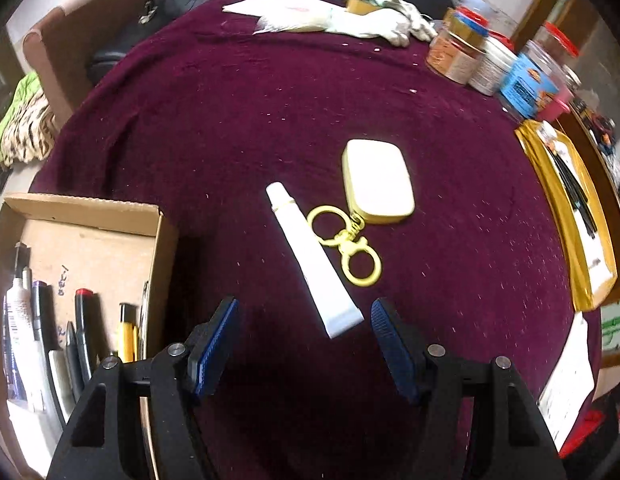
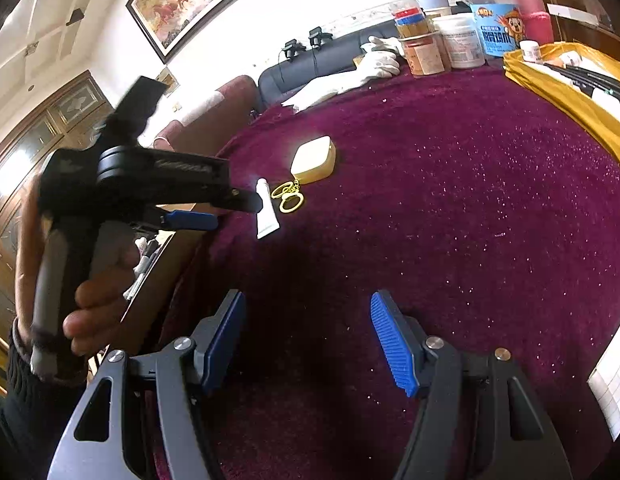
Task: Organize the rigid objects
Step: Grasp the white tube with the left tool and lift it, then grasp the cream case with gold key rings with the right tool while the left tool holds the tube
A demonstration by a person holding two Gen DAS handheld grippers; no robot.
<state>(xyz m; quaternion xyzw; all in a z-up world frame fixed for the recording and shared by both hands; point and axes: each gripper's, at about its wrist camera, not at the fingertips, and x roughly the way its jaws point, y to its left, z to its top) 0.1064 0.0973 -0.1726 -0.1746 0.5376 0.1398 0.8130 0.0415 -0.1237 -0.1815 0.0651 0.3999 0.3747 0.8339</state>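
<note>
1. The white tube (image 1: pixel 314 264) lies flat on the maroon cloth (image 1: pixel 230 128), cap end pointing away from the left wrist camera and its flat crimped tail nearest the left gripper (image 1: pixel 304 320). It looks smooth, rigid enough to lift by the body, and tapers from a wide tail to a narrow cap.

2. Just beside it — touching or nearly so at the rings — sits a yellow key-ring clasp (image 1: pixel 348 244) attached to a cream rounded case (image 1: pixel 377 180) with a yellow rim. Both remain loose on the cloth.

3. The cardboard box (image 1: pixel 90 208) at the table's left edge already holds several pens, markers and a white tube-like item laid side by side, so sorting appears well under way. Judging from this, the tube and the case with its rings are what remains.

4. The left gripper hangs tilted down over the tube's tail, its blue pads spread wide with nothing between them; the tail lies just ahead of the gap, not yet inside it.

5. The right gripper (image 2: pixel 308 336) waits over bare cloth, fingers likewise apart and empty — well back from both objects.

6. Jars (image 1: pixel 470 56), gloves and a yellow envelope (image 1: pixel 566 216) line the far and right edges, outside the work.
</note>
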